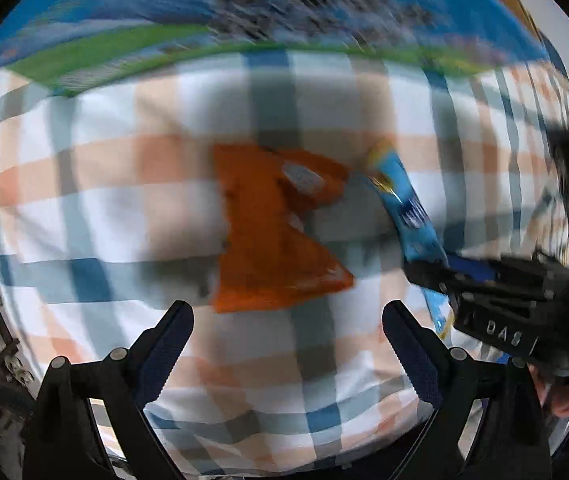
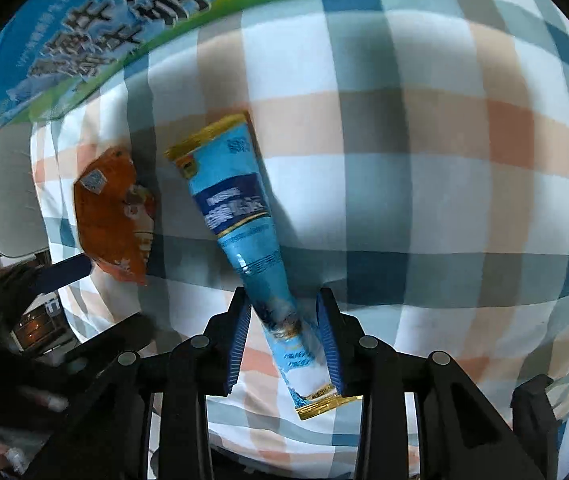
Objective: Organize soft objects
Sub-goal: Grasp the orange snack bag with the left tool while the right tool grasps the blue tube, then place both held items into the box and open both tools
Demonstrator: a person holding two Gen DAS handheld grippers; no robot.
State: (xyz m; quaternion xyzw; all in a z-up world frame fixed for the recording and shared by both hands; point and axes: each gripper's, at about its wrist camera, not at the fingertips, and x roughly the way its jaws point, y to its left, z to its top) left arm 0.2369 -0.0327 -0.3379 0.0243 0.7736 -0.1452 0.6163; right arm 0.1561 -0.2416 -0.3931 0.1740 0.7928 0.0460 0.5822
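Checked cloth in blue, orange and white (image 1: 96, 208) covers the soft surface under both cameras, with a blue-and-green printed carton (image 1: 124, 12) along its far edge.

Left wrist view, blurred by motion: the left gripper (image 1: 287, 322) hangs with its jaws wide apart and nothing between them. An orange packet (image 1: 268, 236) lies on the cloth just ahead of them. Beside it to the right the blue tube (image 1: 408, 208) runs into the black frame of the other tool.

Right wrist view: the right gripper (image 2: 284, 336) has the blue tube (image 2: 240, 216) between its jaws, the gold-edged tail end at their base and the rest pointing away. The pads sit close against it, so I judge it gripped. The orange packet (image 2: 114, 210) lies to the left, apart from the tube.

The step looks like moving the tube; next it needs a place, and the left jaws suit the packet.
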